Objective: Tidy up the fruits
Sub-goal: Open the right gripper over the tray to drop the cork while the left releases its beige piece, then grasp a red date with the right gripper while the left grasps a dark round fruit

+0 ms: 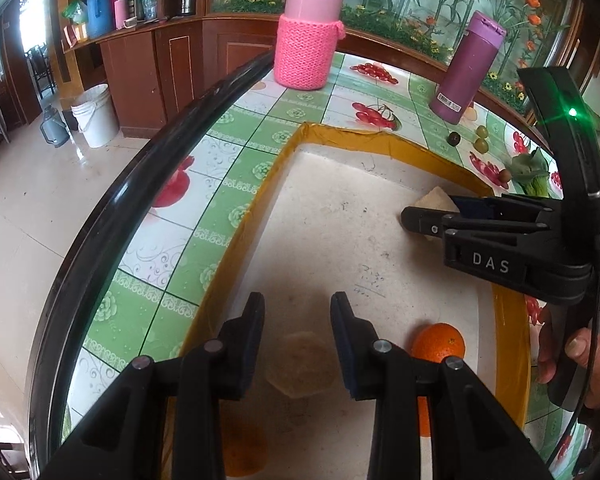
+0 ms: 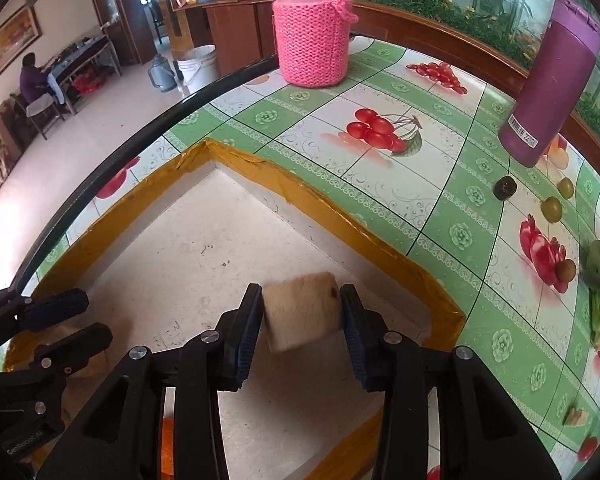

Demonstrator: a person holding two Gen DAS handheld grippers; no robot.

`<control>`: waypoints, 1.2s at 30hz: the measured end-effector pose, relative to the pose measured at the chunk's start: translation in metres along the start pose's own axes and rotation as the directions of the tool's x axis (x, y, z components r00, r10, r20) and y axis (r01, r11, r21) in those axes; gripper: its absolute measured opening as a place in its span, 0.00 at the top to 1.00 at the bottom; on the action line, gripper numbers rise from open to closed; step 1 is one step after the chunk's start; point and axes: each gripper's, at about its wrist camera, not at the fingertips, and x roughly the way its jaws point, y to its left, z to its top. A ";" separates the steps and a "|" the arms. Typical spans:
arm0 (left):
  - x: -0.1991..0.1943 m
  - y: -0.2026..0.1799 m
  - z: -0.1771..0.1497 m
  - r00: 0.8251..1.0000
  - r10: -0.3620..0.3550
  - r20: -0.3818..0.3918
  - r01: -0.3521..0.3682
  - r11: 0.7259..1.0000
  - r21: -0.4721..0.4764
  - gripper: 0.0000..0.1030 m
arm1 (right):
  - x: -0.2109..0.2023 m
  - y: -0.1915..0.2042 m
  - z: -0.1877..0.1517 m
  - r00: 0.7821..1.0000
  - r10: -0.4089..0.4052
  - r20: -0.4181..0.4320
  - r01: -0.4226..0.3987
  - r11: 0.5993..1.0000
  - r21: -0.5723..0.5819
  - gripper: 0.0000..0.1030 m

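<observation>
Right gripper clamps a pale blocky chunk above the white tray with yellow taped rim. Left gripper is parted and empty over a blurry beige piece; a round orange is beside it. Knit-sleeved pink flask and purple bottle stand behind.

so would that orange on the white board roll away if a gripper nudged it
Probably. The round orange fruit sits free on the flat white board, so a sideways push would likely set it rolling. The raised yellow taped border close beside it might stop it. Its dimpled skin looks firm, so it should hold its shape when squeezed.
</observation>
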 end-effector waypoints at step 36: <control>-0.102 -0.088 -0.097 0.996 -0.009 0.086 -0.003 0.990 0.138 0.23 | -0.166 -0.071 -0.230 0.983 -0.181 0.030 0.167 0.949 0.269 0.22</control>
